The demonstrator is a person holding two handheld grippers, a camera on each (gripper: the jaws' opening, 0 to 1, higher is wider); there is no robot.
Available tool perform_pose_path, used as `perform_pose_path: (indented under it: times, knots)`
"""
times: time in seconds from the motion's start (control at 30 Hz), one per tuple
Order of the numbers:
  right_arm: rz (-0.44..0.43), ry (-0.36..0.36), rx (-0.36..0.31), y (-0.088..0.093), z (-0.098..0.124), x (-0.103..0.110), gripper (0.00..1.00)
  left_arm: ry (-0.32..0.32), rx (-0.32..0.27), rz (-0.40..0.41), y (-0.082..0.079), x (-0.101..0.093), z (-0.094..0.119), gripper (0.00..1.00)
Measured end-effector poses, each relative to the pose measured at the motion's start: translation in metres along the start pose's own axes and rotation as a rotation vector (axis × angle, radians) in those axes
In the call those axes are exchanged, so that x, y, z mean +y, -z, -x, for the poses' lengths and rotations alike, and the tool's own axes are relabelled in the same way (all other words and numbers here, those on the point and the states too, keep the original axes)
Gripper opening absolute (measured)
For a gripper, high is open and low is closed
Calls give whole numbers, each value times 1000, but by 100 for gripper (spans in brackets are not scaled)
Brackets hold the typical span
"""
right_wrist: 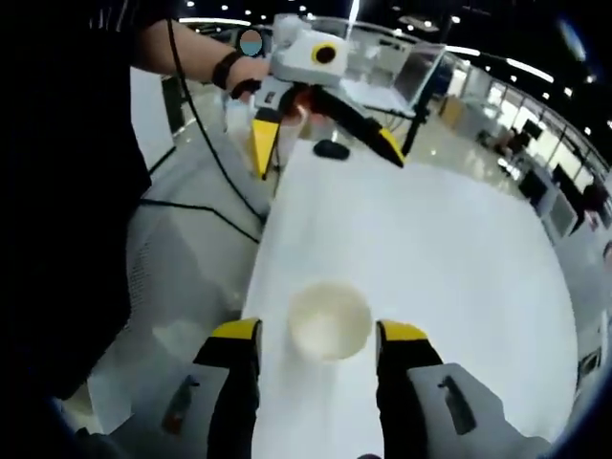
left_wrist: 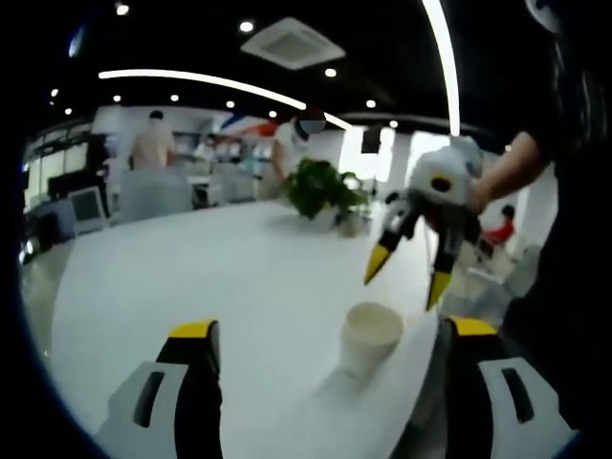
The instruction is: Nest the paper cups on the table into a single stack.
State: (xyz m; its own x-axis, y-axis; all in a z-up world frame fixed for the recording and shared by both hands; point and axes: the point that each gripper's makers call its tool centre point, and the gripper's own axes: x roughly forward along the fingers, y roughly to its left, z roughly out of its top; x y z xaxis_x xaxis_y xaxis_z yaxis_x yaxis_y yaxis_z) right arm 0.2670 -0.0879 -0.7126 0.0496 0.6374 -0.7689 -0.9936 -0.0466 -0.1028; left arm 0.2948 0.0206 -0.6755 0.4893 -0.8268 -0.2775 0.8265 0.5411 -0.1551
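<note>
Cups were few on the white table (left_wrist: 191, 277): one white paper cup (left_wrist: 370, 335) stood upright near the table's edge, open side up. In the left gripper view it stood ahead of the left gripper (left_wrist: 330, 349), a bit toward the right-hand jaw, and it did not touch either jaw. Both yellow-tipped jaws of that gripper were spread wide apart, with nothing between them but table and cup.

Farther off in that view, the right gripper (left_wrist: 406, 271) hung in the air above and behind the cup, held by a person's hand (left_wrist: 475, 194). Its two yellow fingertips (left_wrist: 377, 263) pointed down and were spread apart, holding nothing.

In the right gripper view the same paper cup (right_wrist: 329, 320) sat just ahead of the right gripper (right_wrist: 320, 342), about midway between the two jaws (you could look right down into it). The jaws were wide open and stood on each side of the cup; I could not tell if they touched it.

Across the table in that view, the left gripper (right_wrist: 328, 134) was held up by a hand with a dark wrist band (right_wrist: 224, 69), and its jaws were spread too. A small dark thing (right_wrist: 331, 149) lay on the table near it. A green plant (left_wrist: 323, 189) stood at the far end of the table in the left gripper view.
</note>
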Motion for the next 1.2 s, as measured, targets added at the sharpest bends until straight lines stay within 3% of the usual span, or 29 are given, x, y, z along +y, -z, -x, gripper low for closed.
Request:
perform_pose_path:
  times: [0.6, 0.73, 1.0, 1.2]
  knots:
    - [-202, 104, -70, 28, 20, -11, 56, 21, 35, -14, 3, -5, -4, 97]
    - [-280, 131, -108, 33, 22, -13, 64, 24, 50, -15, 7, -5, -4, 97]
    - [-366, 181, -162, 45, 22, -17, 90, 39, 77, -20, 16, -8, -9, 96]
    - [-387, 199, -160, 52, 20, -17, 99, 46, 77, -18, 18, -9, -12, 96]
